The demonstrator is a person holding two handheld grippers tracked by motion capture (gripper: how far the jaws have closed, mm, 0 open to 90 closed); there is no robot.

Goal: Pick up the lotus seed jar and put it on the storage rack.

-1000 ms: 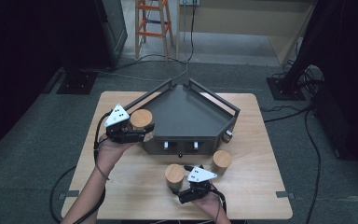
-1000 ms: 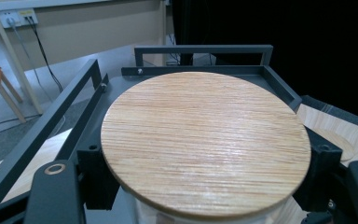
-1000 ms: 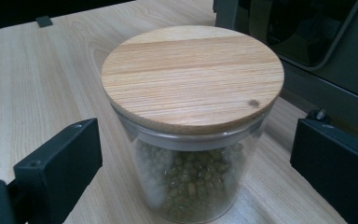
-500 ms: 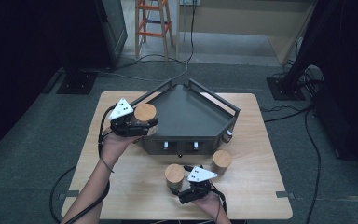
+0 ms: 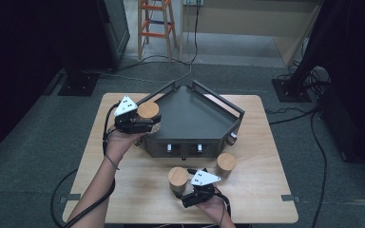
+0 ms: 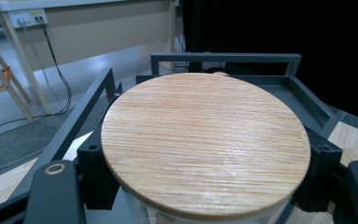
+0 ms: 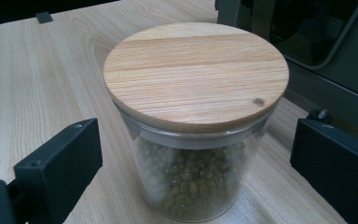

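Observation:
My left gripper (image 5: 142,122) is shut on a glass jar with a round wooden lid (image 5: 148,110), held over the left corner of a dark grey five-sided tray (image 5: 195,116). In the left gripper view the lid (image 6: 205,140) sits between both jaws, with the tray's rails (image 6: 223,58) behind. My right gripper (image 5: 184,191) stands open at the table's front around a second jar (image 5: 177,176). In the right gripper view this jar (image 7: 196,93) holds green beans, and the jaws are apart from its glass on both sides. A third jar (image 5: 226,162) stands to the right.
The wooden table (image 5: 266,190) carries the tray at its middle, with the tray's front wall (image 7: 326,74) close behind the bean jar. An orange ladder (image 5: 154,23) and cables lie on the floor beyond the table.
My left gripper has carried its jar a little farther away and to the right, onto the tray's left corner. The right gripper and the two front jars have not moved.

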